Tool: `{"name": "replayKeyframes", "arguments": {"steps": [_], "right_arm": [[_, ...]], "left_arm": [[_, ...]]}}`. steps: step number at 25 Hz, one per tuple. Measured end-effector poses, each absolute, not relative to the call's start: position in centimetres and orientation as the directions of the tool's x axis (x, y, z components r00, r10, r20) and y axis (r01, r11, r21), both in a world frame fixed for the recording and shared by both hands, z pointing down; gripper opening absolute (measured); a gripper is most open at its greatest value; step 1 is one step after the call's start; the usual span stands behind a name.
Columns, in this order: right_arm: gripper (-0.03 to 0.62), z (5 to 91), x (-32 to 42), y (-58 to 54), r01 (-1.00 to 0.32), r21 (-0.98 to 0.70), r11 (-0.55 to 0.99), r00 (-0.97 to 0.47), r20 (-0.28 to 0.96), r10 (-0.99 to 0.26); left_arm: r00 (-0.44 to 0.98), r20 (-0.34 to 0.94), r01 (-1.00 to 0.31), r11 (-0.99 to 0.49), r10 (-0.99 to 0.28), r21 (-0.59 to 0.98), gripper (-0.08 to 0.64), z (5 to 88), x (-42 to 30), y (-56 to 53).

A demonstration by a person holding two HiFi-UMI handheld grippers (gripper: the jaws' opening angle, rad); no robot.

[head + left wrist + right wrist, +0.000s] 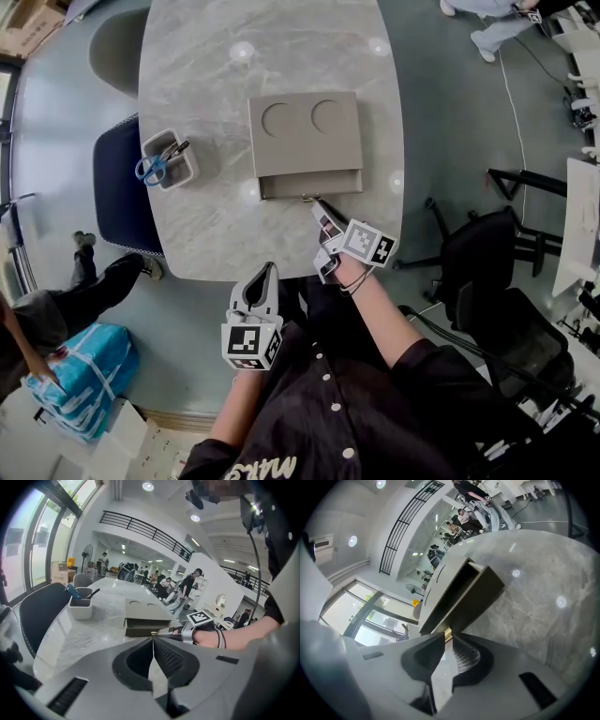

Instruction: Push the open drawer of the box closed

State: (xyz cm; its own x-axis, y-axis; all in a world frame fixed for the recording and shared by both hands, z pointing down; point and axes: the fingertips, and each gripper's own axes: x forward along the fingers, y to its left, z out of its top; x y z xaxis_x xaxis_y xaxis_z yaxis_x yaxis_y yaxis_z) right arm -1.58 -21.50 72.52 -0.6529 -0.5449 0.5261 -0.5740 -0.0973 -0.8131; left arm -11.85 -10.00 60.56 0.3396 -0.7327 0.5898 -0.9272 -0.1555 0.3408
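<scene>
Drawer [311, 184] sits part-way out of the box [305, 131] on its near side, mid grey marble surface [206, 66].

Head view: right tool [317, 202] has its tips at the brass knob [307, 198]. Left tool [270, 269] is off the near edge, by the person's body. Pen tray [167, 159] w/ blue scissors [150, 169] is left of the box. Blue chair [117, 187] tucked at left edge, black office chairs [478, 253] at right, grey floor [450, 112].

Left gripper view: jaws pressed together, nothing btwn. Open-plan office w/ balcony railing [145, 529], tall windows [33, 550], people [190, 585] in bkgd.

Right gripper view: jaws pressed together, tips against the knob.
</scene>
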Motion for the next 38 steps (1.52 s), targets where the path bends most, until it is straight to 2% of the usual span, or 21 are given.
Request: {"name": "replayKeyframes", "arguments": {"steps": [16,38], "right_arm": [[0.048,72.5,-2.2,-26.5,-0.568,-0.817,-0.101,-0.64,0.515,-0.57],[0.055,73.1,-2.2,-27.0,-0.58,-0.804,-0.129,-0.627,0.541,-0.56]], "left_arm": [[0.343,0.603,-0.924,-0.143,-0.72,0.355,0.017,61.3,-12.3,-12.3],[0.349,0.588,-0.922,-0.157,-0.73,0.353,0.017,60.8,-12.9,-13.1]]}}
